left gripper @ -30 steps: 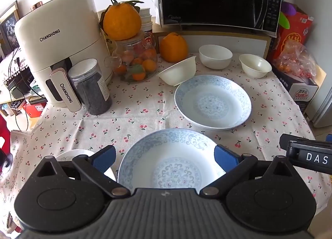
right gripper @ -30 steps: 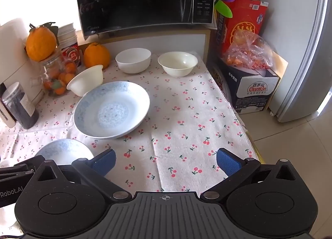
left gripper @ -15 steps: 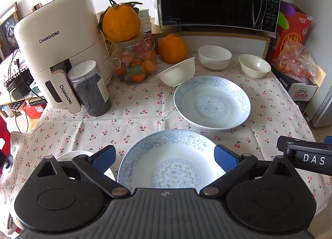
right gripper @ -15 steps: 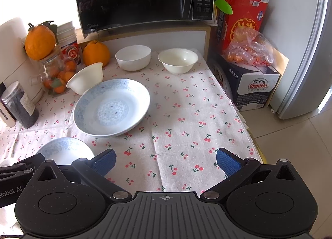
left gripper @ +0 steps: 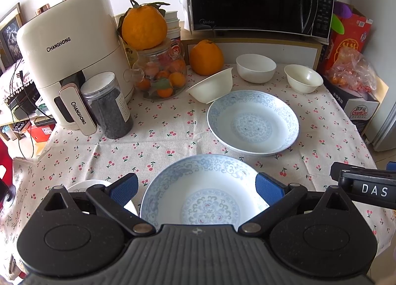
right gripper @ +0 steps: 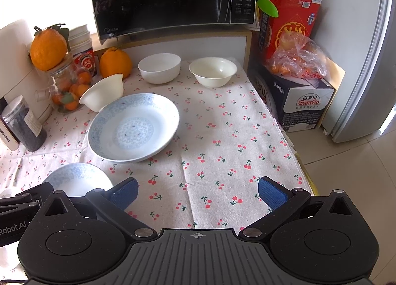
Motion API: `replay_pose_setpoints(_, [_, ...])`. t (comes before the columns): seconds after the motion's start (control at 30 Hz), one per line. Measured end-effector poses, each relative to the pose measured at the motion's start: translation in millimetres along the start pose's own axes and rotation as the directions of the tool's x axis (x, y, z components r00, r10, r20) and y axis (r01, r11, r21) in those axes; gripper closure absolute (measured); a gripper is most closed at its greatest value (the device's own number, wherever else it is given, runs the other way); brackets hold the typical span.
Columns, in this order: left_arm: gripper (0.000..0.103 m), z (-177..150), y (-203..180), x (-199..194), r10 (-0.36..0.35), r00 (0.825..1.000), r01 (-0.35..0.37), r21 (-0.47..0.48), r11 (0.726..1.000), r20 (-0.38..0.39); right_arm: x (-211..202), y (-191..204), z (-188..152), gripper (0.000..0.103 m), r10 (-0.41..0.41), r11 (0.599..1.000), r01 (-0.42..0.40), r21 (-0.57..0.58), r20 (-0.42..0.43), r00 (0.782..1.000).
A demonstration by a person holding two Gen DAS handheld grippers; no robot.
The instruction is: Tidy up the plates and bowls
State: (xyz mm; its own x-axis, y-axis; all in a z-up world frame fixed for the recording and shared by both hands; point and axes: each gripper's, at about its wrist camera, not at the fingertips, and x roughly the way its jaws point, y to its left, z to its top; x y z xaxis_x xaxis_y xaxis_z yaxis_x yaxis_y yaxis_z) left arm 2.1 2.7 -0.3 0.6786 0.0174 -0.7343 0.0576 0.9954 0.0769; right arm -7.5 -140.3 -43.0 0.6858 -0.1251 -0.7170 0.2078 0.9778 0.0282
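Both claws are spread wide and grasp nothing: the left gripper (left gripper: 195, 187) hangs over the near plate (left gripper: 203, 193), its blue pads flanking the rim, which looks like lining up for a pick; the right gripper (right gripper: 196, 192) hovers above bare cloth (right gripper: 222, 141) to the right, probably waiting its turn. The dishes lie scattered, not stacked, so the sorting seems barely begun. Count: two blue-patterned plates, the near one and a far plate (left gripper: 253, 121) at the table's middle; three pale bowls further back, a tilted bowl (left gripper: 211, 85) leaning by the far plate's left rim, a middle bowl (left gripper: 255, 67) and a right bowl (left gripper: 303, 78). A white dish edge (left gripper: 84, 184) shows near left, mostly hidden.
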Motion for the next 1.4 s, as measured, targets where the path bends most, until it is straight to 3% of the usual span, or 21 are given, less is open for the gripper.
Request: replay_pose_setpoints(1.4, [0.002, 0.6, -0.1, -3.2, 0.000, 1.000, 0.000, -0.008, 1.000, 0.009, 2.3, 1.7, -0.5, 0.000, -0.001, 1.000, 0.001, -0.014, -0.011, 1.000])
